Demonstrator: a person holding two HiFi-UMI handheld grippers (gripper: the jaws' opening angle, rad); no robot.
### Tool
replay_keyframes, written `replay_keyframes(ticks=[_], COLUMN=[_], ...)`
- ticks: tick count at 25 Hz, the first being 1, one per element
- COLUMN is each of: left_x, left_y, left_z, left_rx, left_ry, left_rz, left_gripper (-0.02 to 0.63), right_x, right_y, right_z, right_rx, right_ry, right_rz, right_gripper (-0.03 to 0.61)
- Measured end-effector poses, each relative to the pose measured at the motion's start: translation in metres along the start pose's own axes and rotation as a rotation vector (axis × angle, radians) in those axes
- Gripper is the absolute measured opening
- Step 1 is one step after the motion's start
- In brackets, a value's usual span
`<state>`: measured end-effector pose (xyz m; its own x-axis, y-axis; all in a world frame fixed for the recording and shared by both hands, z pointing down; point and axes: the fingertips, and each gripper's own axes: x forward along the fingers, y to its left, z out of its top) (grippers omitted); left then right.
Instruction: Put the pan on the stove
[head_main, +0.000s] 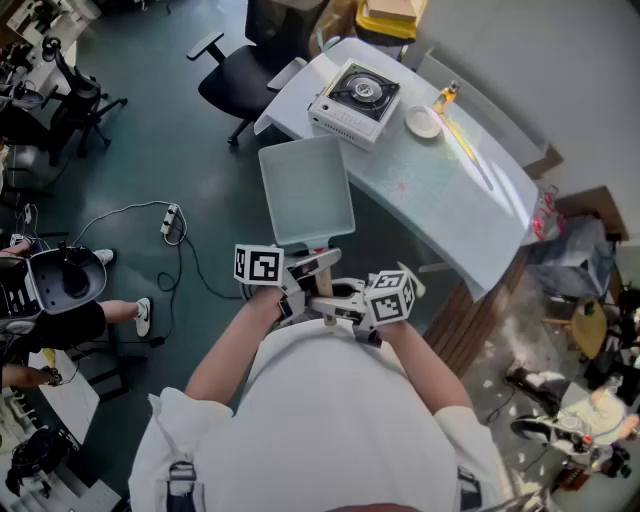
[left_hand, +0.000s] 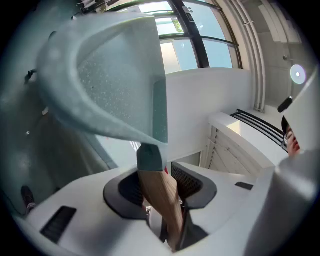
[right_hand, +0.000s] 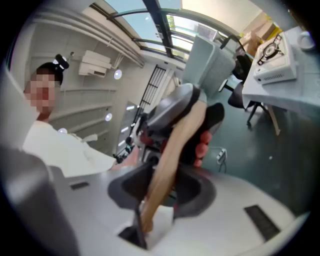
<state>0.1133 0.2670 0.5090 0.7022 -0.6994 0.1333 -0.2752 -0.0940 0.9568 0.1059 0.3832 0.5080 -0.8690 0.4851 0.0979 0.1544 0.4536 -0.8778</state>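
A square pale-green pan (head_main: 305, 190) with a wooden handle (head_main: 324, 278) hangs in the air in front of me, away from the table. My left gripper (head_main: 298, 290) and right gripper (head_main: 338, 310) are both shut on that handle. In the left gripper view the handle (left_hand: 161, 200) runs between the jaws of the left gripper (left_hand: 162, 222), with the pan (left_hand: 115, 75) above. The right gripper (right_hand: 150, 215) clamps the handle (right_hand: 175, 150) lower down. The white portable stove (head_main: 355, 100) stands on the far end of the white table (head_main: 450, 200), also visible as the stove (right_hand: 272, 62) in the right gripper view.
A small white plate (head_main: 423, 122) and an orange-capped bottle (head_main: 446, 96) sit on the table beside the stove. A black office chair (head_main: 235, 75) stands left of the table. A power strip (head_main: 172, 220) with cables lies on the floor at left.
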Motion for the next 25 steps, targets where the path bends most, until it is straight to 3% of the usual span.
replay_keyframes(ticks=[16,25], left_x=[0.017,0.038], left_y=[-0.005,-0.010], left_z=[-0.003,-0.008], left_rx=[0.024,-0.013], left_ry=[-0.031,-0.075], left_rz=[0.026,0.022], left_gripper=[0.170,0.170], right_x=[-0.023,-0.047], right_y=[0.000,0.000], right_z=[-0.004,-0.004], right_rx=[0.002,-0.008], right_ry=[0.026,0.047], right_rz=[0.024,0.050], right_gripper=[0.143,0.144])
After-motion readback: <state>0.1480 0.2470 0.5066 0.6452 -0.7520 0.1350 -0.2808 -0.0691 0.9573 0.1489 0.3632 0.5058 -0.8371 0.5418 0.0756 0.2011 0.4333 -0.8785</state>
